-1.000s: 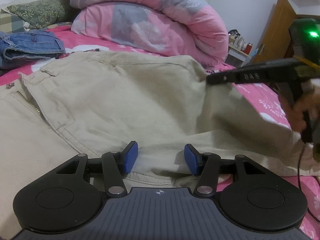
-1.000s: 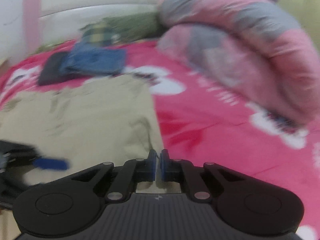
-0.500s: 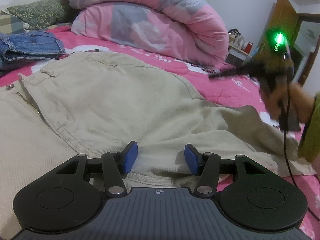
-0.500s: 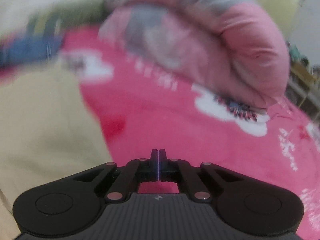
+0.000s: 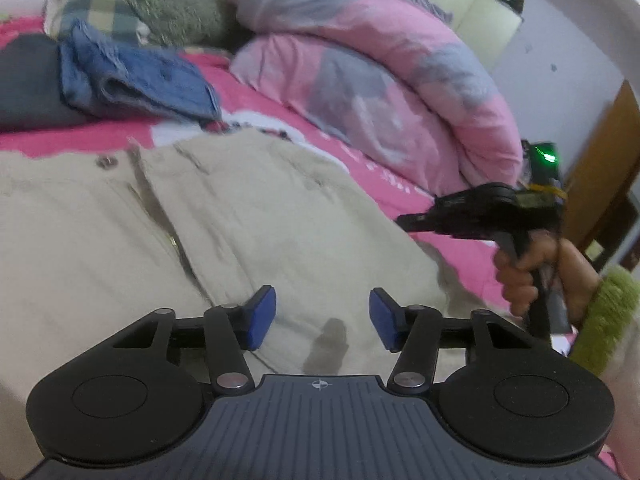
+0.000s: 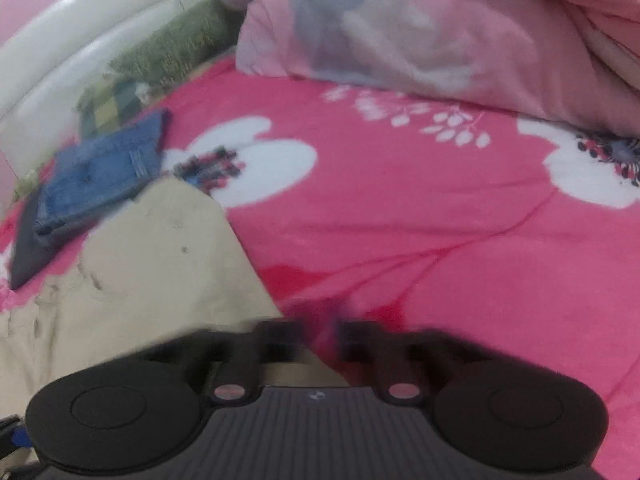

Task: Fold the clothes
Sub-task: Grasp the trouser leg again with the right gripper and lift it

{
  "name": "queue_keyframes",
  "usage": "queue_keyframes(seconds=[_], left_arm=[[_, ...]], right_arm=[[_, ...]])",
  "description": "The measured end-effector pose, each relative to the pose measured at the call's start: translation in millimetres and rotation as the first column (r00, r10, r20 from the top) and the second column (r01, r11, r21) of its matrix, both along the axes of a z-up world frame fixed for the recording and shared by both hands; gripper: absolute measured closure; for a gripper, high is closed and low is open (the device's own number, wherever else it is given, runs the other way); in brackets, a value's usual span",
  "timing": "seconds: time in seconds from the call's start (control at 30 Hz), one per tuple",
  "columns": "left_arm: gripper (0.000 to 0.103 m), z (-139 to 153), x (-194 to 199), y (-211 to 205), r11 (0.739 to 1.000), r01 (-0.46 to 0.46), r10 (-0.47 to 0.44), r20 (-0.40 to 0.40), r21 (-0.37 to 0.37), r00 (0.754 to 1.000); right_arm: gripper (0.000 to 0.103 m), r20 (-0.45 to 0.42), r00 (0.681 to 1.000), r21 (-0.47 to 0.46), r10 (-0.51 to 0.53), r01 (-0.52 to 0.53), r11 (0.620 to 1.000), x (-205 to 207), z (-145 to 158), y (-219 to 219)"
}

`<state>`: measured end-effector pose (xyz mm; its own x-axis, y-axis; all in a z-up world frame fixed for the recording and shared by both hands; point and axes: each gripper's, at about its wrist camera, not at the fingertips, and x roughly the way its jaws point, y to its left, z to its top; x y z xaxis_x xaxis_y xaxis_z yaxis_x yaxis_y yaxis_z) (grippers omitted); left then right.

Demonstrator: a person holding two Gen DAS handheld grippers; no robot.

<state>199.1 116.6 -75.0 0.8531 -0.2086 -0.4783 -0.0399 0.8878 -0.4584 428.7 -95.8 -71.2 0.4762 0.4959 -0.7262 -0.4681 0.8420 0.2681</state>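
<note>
Left wrist view: the left hand-held gripper (image 5: 322, 318) hangs over the beige trousers (image 5: 248, 224) with its blue pads (image 5: 262, 316) partly apart and nothing between them; the cloth lies below the pads, and whether they touch it cannot be told. The trousers spread ahead of it and to its left across the pink bed cover (image 5: 404, 192), button and zip fly ahead-left. Further ahead-left sit folded blue jeans (image 5: 136, 80) on a dark garment (image 5: 28, 80); a rolled pink-and-grey duvet (image 5: 384, 72) lies ahead-right. To the right, a hand (image 5: 532, 268) with a green cuff grips the right hand-held gripper (image 5: 408, 222), which is raised above the bed beyond the trousers' right edge, carrying nothing.

Right wrist view: the picture is motion-blurred. The right hand-held gripper (image 6: 320, 330) has its jaws closed together, empty, over the bed cover (image 6: 440, 220) just beside the trousers' edge. The trousers (image 6: 160, 264) lie to its left, the jeans (image 6: 100, 172) ahead-left, the duvet (image 6: 440, 32) ahead, and a white padded headboard (image 6: 80, 40) far left.
</note>
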Motion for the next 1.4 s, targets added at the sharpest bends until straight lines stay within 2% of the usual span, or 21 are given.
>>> queue_keyframes(seconds=[0.13, 0.23, 0.27, 0.3, 0.33, 0.5, 0.6, 0.73, 0.77, 0.83, 0.87, 0.9, 0.97, 1.0, 1.1, 1.13, 1.23, 1.3, 1.33, 1.4], left_arm=[[0.051, -1, 4, -7, 0.999, -0.013, 0.013, -0.009, 0.037, 1.0], [0.05, -2, 3, -8, 0.998, -0.01, 0.01, -0.005, 0.06, 1.0], [0.05, -2, 3, -8, 0.998, -0.008, 0.009, -0.005, 0.064, 1.0], [0.05, -2, 4, -8, 0.998, -0.007, 0.007, -0.005, 0.068, 1.0], [0.05, -3, 3, -7, 0.998, -0.006, 0.006, -0.006, 0.066, 1.0], [0.05, -3, 2, -8, 0.998, -0.005, 0.006, -0.008, 0.067, 1.0], [0.05, -3, 3, -8, 0.998, -0.006, 0.006, -0.009, 0.067, 1.0], [0.05, -3, 3, -8, 0.997, -0.008, 0.008, -0.007, 0.071, 1.0], [0.05, -4, 3, -9, 0.997, -0.008, 0.009, -0.006, 0.071, 1.0], [0.05, -4, 3, -8, 0.998, -0.01, 0.011, -0.003, 0.067, 1.0], [0.051, -5, 3, -8, 0.998, -0.012, 0.013, -0.003, 0.066, 1.0], [0.053, -4, 3, -7, 0.998, -0.017, 0.017, 0.0, 0.063, 1.0], [0.055, -4, 2, -5, 0.998, -0.025, 0.025, 0.002, 0.057, 1.0], [0.055, -4, 2, -5, 0.998, -0.028, 0.028, 0.002, 0.058, 1.0], [0.055, -4, 4, -7, 0.996, -0.029, 0.029, -0.003, 0.082, 1.0], [0.055, -4, 5, -8, 0.995, -0.027, 0.028, -0.005, 0.095, 1.0], [0.055, -5, 6, -11, 0.993, -0.023, 0.024, -0.008, 0.117, 1.0], [0.055, -6, 7, -9, 0.994, -0.021, 0.022, -0.008, 0.107, 1.0], [0.055, -7, 7, -8, 0.995, -0.02, 0.021, -0.006, 0.101, 1.0], [0.054, -7, 6, -7, 0.995, -0.018, 0.018, -0.003, 0.095, 1.0]], right_arm=[[0.103, 0.093, 0.995, 0.017, -0.037, 0.035, 0.999, -2, 9, -1], [0.1, -0.03, 0.998, 0.144, -0.063, 0.067, 0.987, 14, -4, -8], [0.087, -0.078, 0.996, 0.175, -0.05, 0.063, 0.983, 19, -8, -10], [0.052, -0.102, 0.994, 0.184, -0.039, 0.057, 0.981, 21, -12, -9], [0.042, -0.126, 0.992, 0.193, -0.027, 0.051, 0.98, 22, -16, -8], [0.037, -0.15, 0.989, 0.168, 0.011, 0.015, 0.986, 15, -13, -12], [0.037, -0.189, 0.982, 0.136, 0.018, 0.008, 0.991, 8, -8, -26], [0.037, -0.231, 0.973, 0.141, 0.022, 0.012, 0.99, -2, -11, -35], [0.042, -0.23, 0.973, 0.135, 0.025, 0.006, 0.991, -5, -12, -34], [0.067, -0.205, 0.978, 0.088, 0.031, -0.014, 0.996, -14, -9, -25], [0.097, -0.197, 0.98, 0.069, 0.031, -0.018, 0.997, -18, -8, -21], [0.099, -0.183, 0.983, 0.055, 0.024, -0.014, 0.998, -22, -7, -18], [0.101, -0.091, 0.996, 0.021, 0.007, -0.005, 1.0, -37, 5, -13], [0.101, -0.018, 1.0, -0.002, 0.003, -0.004, 1.0, -47, 13, -10], [0.101, 0.165, 0.986, -0.06, -0.026, 0.036, 0.998, -65, 29, -6], [0.101, 0.201, 0.979, -0.099, -0.031, 0.052, 0.994, -66, 27, -4], [0.101, 0.161, 0.986, -0.174, -0.038, 0.066, 0.983, -55, -5, 3], [0.102, 0.195, 0.98, -0.215, -0.032, 0.075, 0.974, -52, -23, 12], [0.102, 0.219, 0.975, -0.227, -0.033, 0.084, 0.97, -51, -23, 15], [0.097, 0.194, 0.978, -0.198, -0.074, 0.113, 0.974, -44, -15, 9]])
